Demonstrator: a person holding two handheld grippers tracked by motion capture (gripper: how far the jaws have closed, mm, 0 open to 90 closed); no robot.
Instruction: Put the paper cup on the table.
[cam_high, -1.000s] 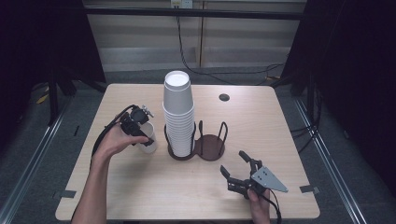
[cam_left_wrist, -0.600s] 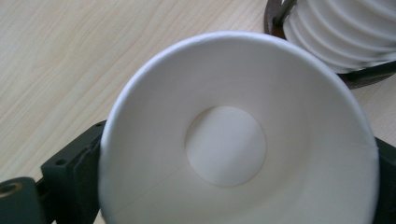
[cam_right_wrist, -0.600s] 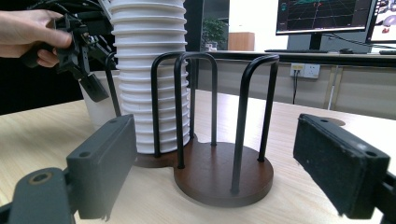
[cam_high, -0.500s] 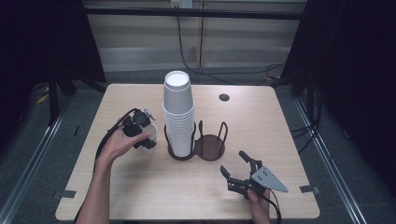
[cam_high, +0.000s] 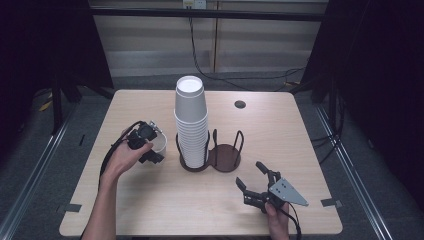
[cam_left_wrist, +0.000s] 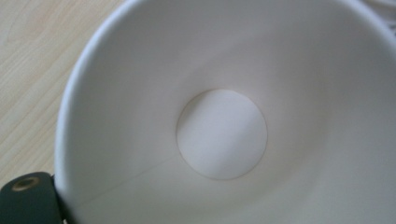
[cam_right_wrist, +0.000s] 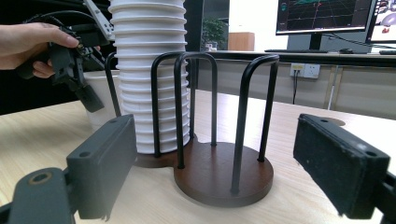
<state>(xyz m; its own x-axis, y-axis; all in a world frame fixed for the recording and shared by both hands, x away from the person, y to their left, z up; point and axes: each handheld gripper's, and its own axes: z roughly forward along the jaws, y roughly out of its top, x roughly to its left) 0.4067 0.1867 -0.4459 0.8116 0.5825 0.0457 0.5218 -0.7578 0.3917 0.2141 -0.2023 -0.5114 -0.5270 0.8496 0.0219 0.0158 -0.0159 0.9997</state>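
A single white paper cup stands upright on the wooden table, at about nine o'clock from the tall stack of cups and just beside it. The left gripper sits right on this cup, one black jaw hanging down its outer wall on the side facing the stack; in the left gripper view the camera looks straight down into the empty cup, its round bottom plain, with a corner of a jaw at seven o'clock. Whether the jaws actually pinch the rim I cannot tell. The person's left hand wraps the tool from the seven o'clock side. The stack fills the left ring of a dark two-place wire holder, whose right ring stands bare. Well apart, at about five o'clock from the holder, the right gripper rests low near the table's near edge, its jaws spread wide with nothing between them, pointing toward the holder, which the right gripper view frames between the two black pads.
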